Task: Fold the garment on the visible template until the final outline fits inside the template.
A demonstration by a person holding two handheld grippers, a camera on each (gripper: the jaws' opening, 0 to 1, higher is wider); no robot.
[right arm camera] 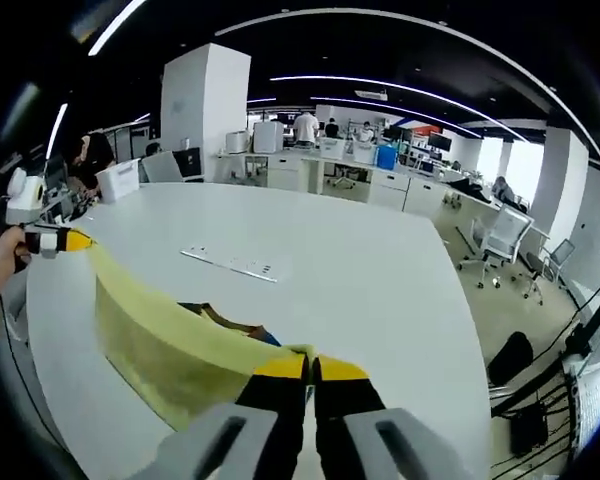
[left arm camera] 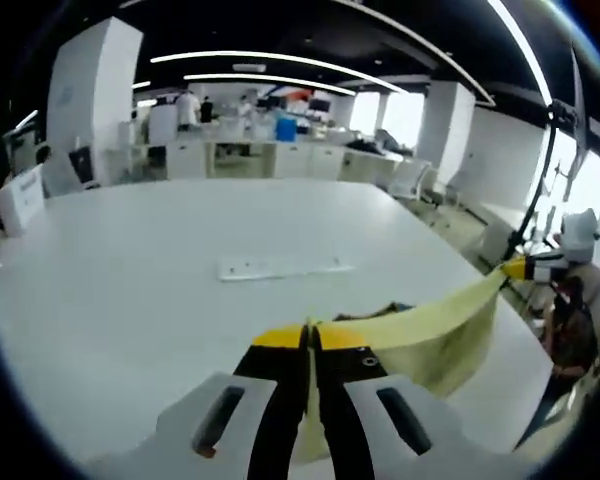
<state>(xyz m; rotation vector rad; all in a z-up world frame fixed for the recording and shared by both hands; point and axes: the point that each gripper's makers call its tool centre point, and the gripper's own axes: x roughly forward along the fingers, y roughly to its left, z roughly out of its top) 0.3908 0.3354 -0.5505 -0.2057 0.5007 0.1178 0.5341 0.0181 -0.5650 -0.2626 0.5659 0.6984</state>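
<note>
The yellow garment [left arm camera: 435, 335] is held stretched above the white surface [left arm camera: 180, 290] between both grippers; the left gripper [left arm camera: 308, 345] is clenched on one edge, the right gripper [right arm camera: 310, 372] on the other, apparently so the cloth hangs flat before folding; a strip-like object [right arm camera: 232, 264] is seen lying on the surface beyond; no template can be made out.
</note>
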